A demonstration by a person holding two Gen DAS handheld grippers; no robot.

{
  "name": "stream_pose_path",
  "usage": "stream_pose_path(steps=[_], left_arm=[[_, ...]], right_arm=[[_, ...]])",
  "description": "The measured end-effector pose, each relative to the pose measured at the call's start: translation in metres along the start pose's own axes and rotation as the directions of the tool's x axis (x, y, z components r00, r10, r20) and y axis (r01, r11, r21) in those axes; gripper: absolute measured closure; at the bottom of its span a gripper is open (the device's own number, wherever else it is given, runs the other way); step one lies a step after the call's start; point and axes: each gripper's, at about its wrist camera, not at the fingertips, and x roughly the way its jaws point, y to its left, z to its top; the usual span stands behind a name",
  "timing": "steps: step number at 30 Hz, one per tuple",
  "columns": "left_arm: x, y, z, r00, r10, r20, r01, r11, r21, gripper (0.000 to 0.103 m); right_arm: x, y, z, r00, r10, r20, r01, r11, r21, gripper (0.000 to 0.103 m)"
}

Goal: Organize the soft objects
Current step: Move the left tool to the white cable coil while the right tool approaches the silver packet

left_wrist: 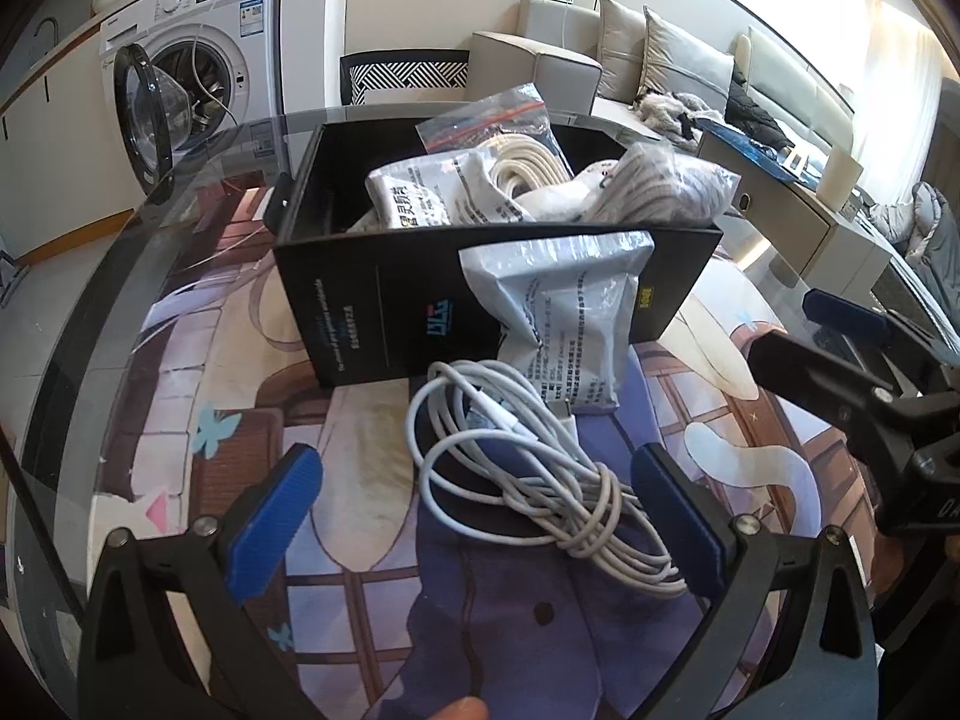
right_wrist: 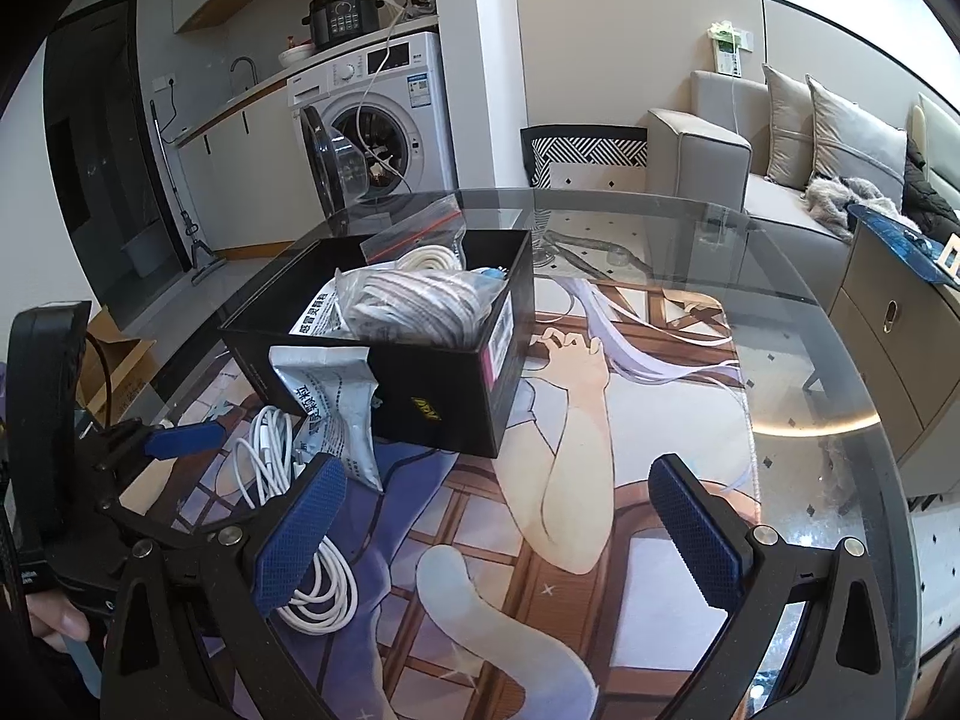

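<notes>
A black box (left_wrist: pixel 372 306) (right_wrist: pixel 444 384) stands on the printed mat and holds several soft packets and bagged cords. A grey plastic packet (left_wrist: pixel 564 324) (right_wrist: pixel 330 396) leans against the box's near wall. A coiled white cable (left_wrist: pixel 528 468) (right_wrist: pixel 300 516) lies on the mat in front of it. My left gripper (left_wrist: pixel 474 516) (right_wrist: pixel 180 441) is open, its blue fingers on either side of the cable, just above it. My right gripper (right_wrist: pixel 510 534) is open and empty over the mat, to the right of the cable; its finger (left_wrist: pixel 840 309) shows in the left wrist view.
The round glass table's rim (right_wrist: pixel 840 324) curves around the mat (right_wrist: pixel 630 420). A washing machine (right_wrist: pixel 372 126) with its door open stands behind, a sofa (right_wrist: pixel 810 180) at the right, a cabinet (right_wrist: pixel 888 324) beside the table.
</notes>
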Motion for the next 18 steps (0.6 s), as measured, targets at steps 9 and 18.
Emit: stream_pose_path(steps=[9,18], left_arm=[[0.006,0.006,0.0,1.0,-0.018,-0.025,0.017,1.0,-0.02,0.0],[0.0,0.031,-0.005,0.998,-0.028,-0.052,0.026,0.998,-0.049,0.0]], right_arm=[[0.003,0.004,-0.002,1.0,0.005,-0.014,-0.005,1.0,-0.015,0.0],[0.005,0.005,-0.004,1.0,0.003,-0.019,-0.004,1.0,-0.016,0.0]])
